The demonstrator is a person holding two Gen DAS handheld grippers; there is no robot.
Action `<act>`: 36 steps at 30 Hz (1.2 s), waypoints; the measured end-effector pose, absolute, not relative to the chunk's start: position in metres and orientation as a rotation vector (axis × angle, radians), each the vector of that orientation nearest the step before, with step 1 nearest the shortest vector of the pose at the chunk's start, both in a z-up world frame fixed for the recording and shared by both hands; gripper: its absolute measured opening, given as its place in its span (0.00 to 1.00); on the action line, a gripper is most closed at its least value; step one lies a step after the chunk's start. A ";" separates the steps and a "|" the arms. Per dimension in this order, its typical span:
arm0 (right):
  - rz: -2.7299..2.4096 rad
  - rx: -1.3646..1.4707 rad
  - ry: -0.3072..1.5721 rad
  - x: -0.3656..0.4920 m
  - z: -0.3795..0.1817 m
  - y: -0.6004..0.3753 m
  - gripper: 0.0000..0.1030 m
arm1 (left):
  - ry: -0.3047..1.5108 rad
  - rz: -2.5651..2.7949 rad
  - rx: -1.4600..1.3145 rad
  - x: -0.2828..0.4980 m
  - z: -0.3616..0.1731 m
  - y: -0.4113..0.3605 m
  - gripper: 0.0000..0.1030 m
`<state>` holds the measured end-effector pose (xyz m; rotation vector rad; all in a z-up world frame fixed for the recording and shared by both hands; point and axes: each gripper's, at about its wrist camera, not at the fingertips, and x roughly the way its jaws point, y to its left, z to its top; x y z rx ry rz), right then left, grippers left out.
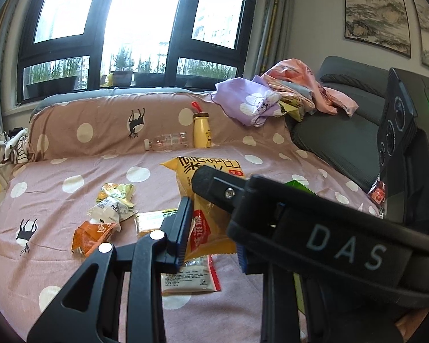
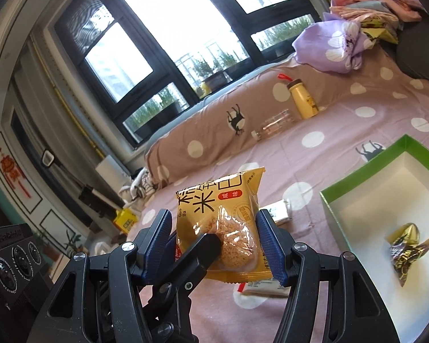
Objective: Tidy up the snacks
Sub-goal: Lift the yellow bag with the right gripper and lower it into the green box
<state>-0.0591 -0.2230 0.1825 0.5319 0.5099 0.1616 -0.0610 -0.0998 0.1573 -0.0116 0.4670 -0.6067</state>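
Both grippers clench the yellow rice-cracker packet (image 2: 223, 223) above the bed (image 2: 343, 131) (green box (image 2: 331, 197) nearby): right gripper (image 2: 214, 245) by its sides, left gripper (image 1: 211, 217) too.

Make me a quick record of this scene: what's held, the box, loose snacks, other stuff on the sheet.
held item: yellow snack packet, lifted above the sheet
right gripper: blue pads pressed on the packet's two sides
left gripper: shut on the same packet
box: green box, open, white inside, resting on the sheet
box contents: one gold-wrapped candy
loose snacks: several small packets scattered on the polka-dot sheet
other items: yellow bottle upright, clear bottle lying beside it
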 end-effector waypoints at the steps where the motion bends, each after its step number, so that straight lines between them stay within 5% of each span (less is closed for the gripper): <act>1: 0.155 0.533 0.508 -0.060 0.183 -0.224 0.62 | 0.467 -0.609 -0.010 -0.062 0.158 -0.102 0.25; 36: -0.090 0.765 0.536 -0.085 0.161 -0.326 0.63 | 0.542 -0.800 0.139 -0.061 0.147 -0.212 0.25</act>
